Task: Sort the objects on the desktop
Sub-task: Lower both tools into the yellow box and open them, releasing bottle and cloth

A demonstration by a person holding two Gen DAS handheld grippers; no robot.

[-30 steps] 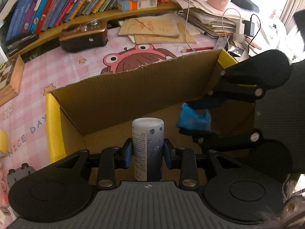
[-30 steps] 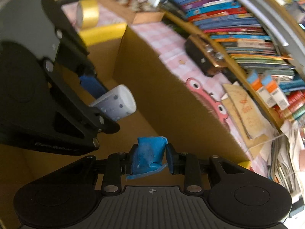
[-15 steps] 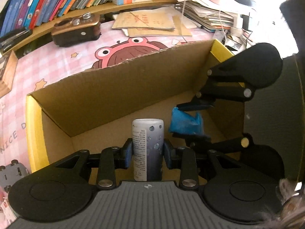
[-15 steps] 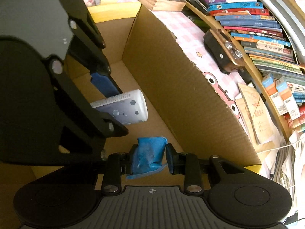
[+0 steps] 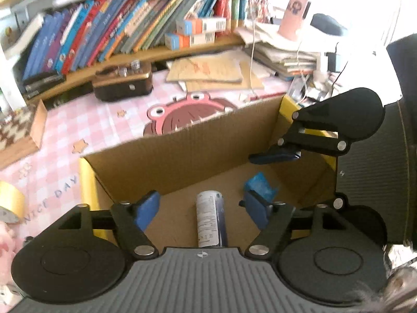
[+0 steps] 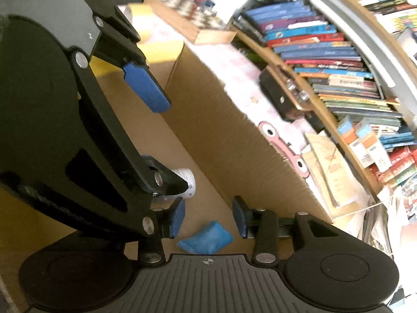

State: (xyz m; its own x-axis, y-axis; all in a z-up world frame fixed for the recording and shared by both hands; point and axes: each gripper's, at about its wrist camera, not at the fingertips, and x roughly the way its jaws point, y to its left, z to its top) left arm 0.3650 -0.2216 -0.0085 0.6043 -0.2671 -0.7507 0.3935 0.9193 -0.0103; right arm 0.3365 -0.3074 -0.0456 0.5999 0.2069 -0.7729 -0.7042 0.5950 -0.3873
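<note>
Both grippers hang over an open cardboard box [image 5: 182,154] that stands on a pink checked worktop [image 5: 86,120].

The left gripper [image 5: 202,207] has its jaws wide apart and opening. A white and dark can [image 5: 209,219] lies on the box floor below the gap between them, and neither blue pad touches it. In the right wrist view only the can's white end [image 6: 188,181] shows, behind the left gripper's black linkage.

The right gripper [image 6: 208,217] has its jaws apart too, and opening. A small blue pouch [image 6: 206,237] lies on the box floor beneath them, clear of both pads. In the left wrist view the pouch [image 5: 260,182] lies just right of the can, near the box's right wall, with the right gripper [image 5: 273,168] above it.

Outside the box, a roll of yellow tape [image 5: 7,203] sits at the left on the worktop, a chessboard [image 5: 18,133] beyond it. A brown case [image 5: 122,84] stands at the foot of a wooden shelf [image 5: 146,53] of leaning books [image 5: 104,34], and loose papers [image 5: 208,70] lie to its right.
</note>
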